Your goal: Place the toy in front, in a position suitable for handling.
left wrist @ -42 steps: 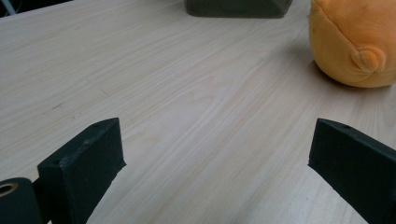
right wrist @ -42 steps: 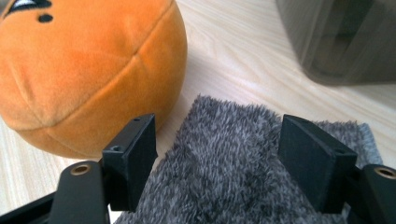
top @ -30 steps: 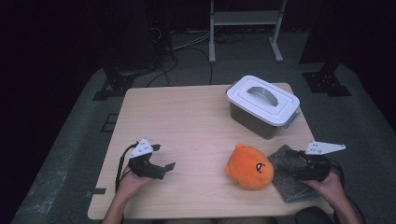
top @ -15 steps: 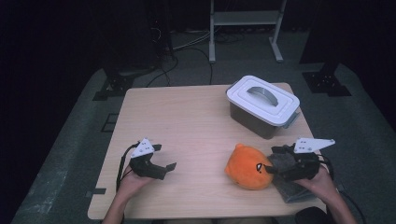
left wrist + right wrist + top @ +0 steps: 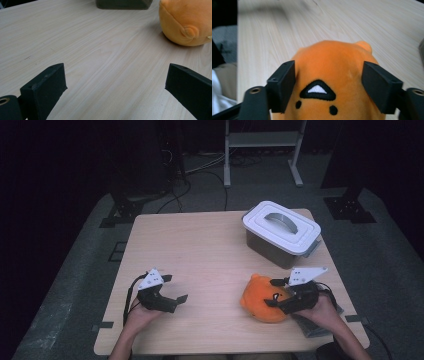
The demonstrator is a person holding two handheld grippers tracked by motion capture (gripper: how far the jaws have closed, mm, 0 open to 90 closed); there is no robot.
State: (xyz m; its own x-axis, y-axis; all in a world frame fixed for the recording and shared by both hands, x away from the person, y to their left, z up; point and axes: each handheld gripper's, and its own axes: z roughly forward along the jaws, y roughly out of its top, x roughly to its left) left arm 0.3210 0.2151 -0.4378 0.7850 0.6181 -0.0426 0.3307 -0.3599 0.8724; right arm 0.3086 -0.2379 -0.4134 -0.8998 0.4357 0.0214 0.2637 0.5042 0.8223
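An orange plush toy [image 5: 257, 302] with an embroidered face lies near the table's front right. My right gripper [image 5: 274, 292] is open, one jaw on either side of the plush [image 5: 332, 60]; the right gripper [image 5: 328, 75] has its pads close against the toy's sides without visibly squeezing them. My left gripper [image 5: 175, 287] rests open at the front left, held low over bare wood. In the left gripper view, the left gripper [image 5: 116, 72] has nothing between its jaws, and the plush [image 5: 185, 22] sits farther off.
A grey box with a white handled lid [image 5: 282, 227] stands at the back right, its base [image 5: 123, 3] visible beyond the plush. A dark grey flat item [image 5: 312, 326] lies under the right hand near the table [image 5: 200, 250] edge. A metal stand [image 5: 262, 140] is on the floor behind.
The right gripper has moved left from above the grey flat item to the plush, and its jaws now straddle the toy. The left gripper has stayed still.
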